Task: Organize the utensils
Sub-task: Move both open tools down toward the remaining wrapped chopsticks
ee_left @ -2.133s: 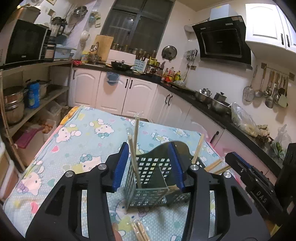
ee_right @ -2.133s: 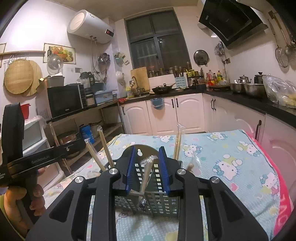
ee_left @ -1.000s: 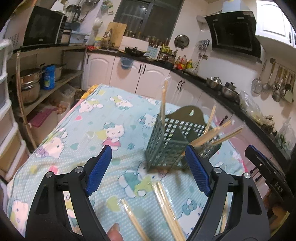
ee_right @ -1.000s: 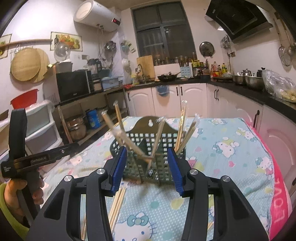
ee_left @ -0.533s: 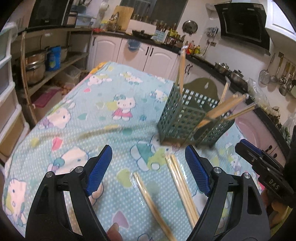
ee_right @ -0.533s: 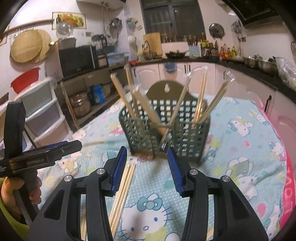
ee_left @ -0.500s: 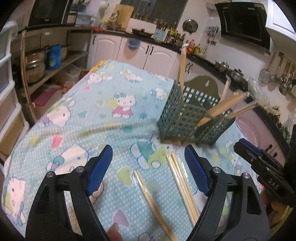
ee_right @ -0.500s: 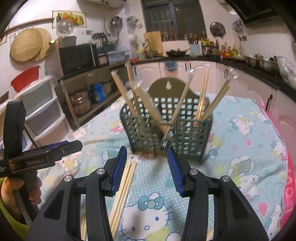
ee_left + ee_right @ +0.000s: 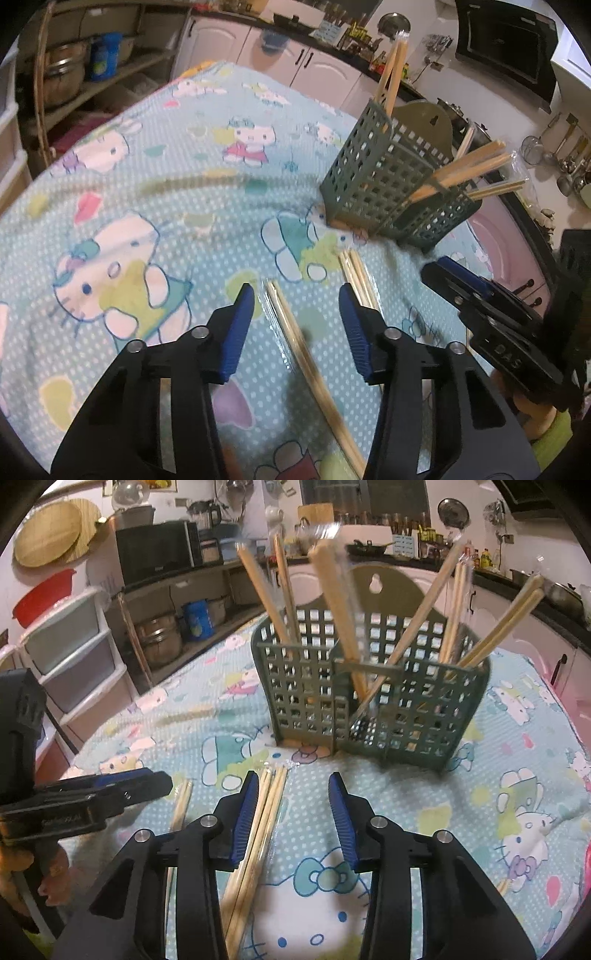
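Claws closing, neither pressing anything: left claw (image 9: 293, 314) straddles a wrapped chopstick pair (image 9: 295, 343); right claw (image 9: 291, 805) beside another pair (image 9: 258, 819) before the green caddy (image 9: 369, 701). Centre each pair between pads before closing fully.

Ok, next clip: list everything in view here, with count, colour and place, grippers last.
Utensil basket: one, grey-green lattice, upright on the cloth.
Chopsticks in basket: several wrapped pairs, pale wood, leaning out of its compartments.
Loose chopsticks: at least two wrapped pairs, pale wood, flat on the cloth before the basket.
Tablecloth: one, light blue cartoon-cat print.
Left gripper: black, blue pads, closing around one loose pair, not pressing.
Right gripper: same, closing, other pair beside its left pad.
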